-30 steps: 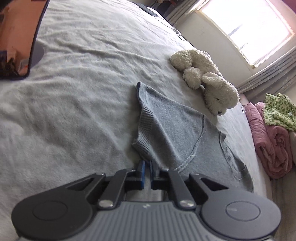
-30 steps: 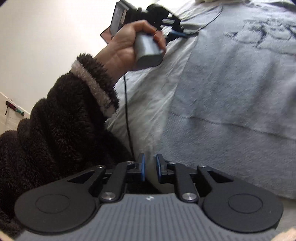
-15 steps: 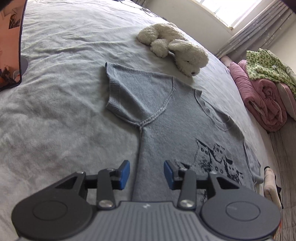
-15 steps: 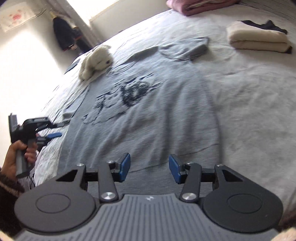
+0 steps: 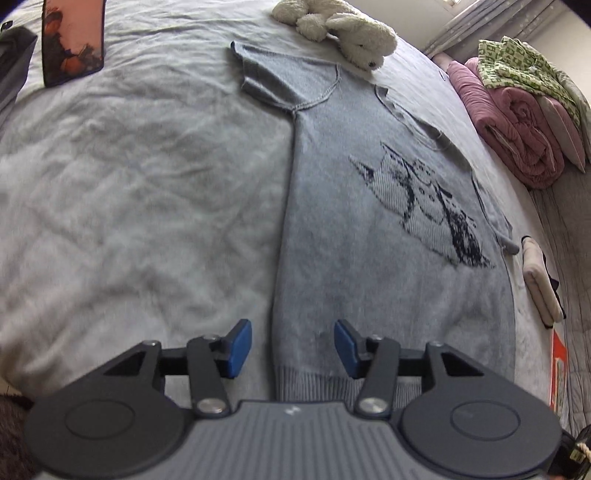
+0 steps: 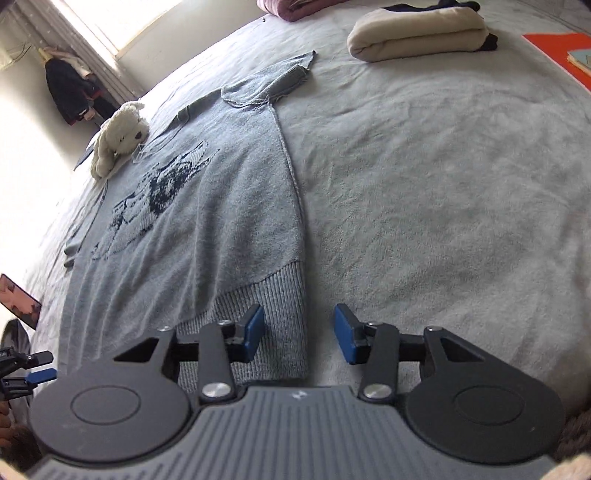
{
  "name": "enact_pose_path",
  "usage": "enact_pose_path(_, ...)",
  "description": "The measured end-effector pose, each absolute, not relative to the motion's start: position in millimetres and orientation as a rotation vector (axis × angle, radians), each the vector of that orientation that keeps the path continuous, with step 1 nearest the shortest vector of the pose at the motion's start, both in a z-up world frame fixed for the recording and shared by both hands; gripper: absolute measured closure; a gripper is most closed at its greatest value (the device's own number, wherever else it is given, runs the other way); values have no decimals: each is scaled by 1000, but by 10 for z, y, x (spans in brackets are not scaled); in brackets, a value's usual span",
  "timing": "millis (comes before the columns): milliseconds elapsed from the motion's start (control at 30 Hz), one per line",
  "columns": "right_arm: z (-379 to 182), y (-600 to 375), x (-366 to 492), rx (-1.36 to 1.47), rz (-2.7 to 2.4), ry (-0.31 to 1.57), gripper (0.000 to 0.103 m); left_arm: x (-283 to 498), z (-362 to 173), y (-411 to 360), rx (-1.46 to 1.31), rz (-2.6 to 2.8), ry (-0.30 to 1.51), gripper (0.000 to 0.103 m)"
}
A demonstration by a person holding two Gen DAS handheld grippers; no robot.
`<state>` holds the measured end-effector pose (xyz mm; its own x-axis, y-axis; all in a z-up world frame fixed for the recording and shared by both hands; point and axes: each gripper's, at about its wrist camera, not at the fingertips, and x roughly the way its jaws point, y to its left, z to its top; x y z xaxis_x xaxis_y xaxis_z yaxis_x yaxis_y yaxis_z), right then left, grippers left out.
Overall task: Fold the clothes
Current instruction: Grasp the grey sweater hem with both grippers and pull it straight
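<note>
Sweater (image 5: 369, 258), grey knit, short sleeves, dark picture on the chest; spread flat, face up, on the bed (image 5: 129, 184). Soft and limp by the look of it, light, likely to sag and stretch when lifted; best taken at the ribbed hem (image 6: 266, 306), one corner per hand. Left gripper (image 5: 293, 347): jaws opening, apart over the hem's left corner, nothing pinched. Right gripper (image 6: 299, 334): jaws closing, astride the right corner, pads not yet pressing. Bedcover: pale grey, fleecy, creased. Also on it: stuffed dog (image 5: 343, 29), folded cream garment (image 6: 417, 33), phone (image 5: 72, 37). Beyond: rolled pink blanket (image 5: 513, 122), curtained window (image 6: 88, 33).
</note>
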<state>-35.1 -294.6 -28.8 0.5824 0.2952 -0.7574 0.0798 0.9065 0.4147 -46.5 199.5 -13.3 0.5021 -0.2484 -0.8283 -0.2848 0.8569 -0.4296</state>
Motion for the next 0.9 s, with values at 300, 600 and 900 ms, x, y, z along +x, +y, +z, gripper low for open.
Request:
enact_pose_path(300, -175, -2831, -489, 282, 130, 918, 100, -811, -153, 1635, -393, 47, 959, 99)
enact_pose_path(600, 69, -2795, -666, 144, 129, 920, 101, -904, -13, 1623, -278, 16, 981, 99)
enact_pose_path(900, -168, -2686, -558, 73, 131, 1011, 95, -889, -178, 1548, -185, -12, 1010, 96)
